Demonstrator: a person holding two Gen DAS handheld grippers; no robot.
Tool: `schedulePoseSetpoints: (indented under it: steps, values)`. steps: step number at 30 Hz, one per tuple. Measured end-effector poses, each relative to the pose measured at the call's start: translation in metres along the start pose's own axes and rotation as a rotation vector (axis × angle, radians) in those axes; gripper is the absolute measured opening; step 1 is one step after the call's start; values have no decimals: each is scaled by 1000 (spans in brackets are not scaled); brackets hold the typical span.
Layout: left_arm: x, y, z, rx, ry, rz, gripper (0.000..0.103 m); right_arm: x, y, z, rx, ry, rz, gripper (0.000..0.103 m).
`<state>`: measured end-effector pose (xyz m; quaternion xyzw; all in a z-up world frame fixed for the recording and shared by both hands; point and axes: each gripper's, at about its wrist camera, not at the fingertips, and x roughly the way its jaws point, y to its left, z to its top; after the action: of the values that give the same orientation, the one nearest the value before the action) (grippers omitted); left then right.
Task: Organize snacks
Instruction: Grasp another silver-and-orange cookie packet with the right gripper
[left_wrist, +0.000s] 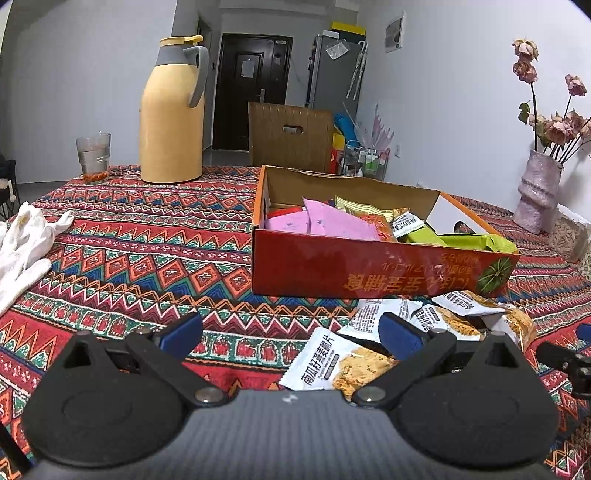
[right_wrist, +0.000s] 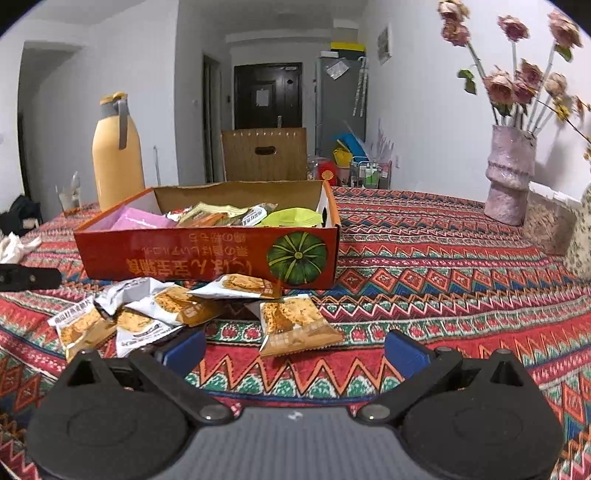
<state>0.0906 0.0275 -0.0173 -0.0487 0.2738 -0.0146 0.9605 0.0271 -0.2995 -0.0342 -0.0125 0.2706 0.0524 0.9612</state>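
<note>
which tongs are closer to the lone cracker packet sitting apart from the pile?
Right. The right tongs sit open directly before the lone packet; the left tongs sit at the pile's other side.

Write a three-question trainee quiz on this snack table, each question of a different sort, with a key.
1. True or false: the left gripper is shut on a snack packet.
2. Multiple choice: the loose white-and-orange packets lie (A) inside the red box, (B) on the tablecloth in front of the red box, (C) beside the vase.
3. Fill in: the tall thing on the table beyond the box, next to the drinking glass, is a yellow ____.

Key
1. False: both it and the right gripper are open and hold nothing.
2. B
3. thermos jug
</note>
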Motion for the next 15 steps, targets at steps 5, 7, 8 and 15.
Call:
schedulePoseSetpoints:
  steps: [5, 7, 8, 15]
  values:
    - [2, 0, -1, -5, 10, 0, 103, 23, -2, 11, -21, 65, 37, 102]
    - [2, 0, -1, -6, 11, 1, 103, 35, -1, 15, -41, 94, 27, 97]
    - [2, 1, -1, -9, 13, 1, 103, 40, -1, 17, -50, 108, 12, 95]
    - [6, 4, -1, -28, 34, -5, 103, 73, -5, 27, -25, 150, 34, 66]
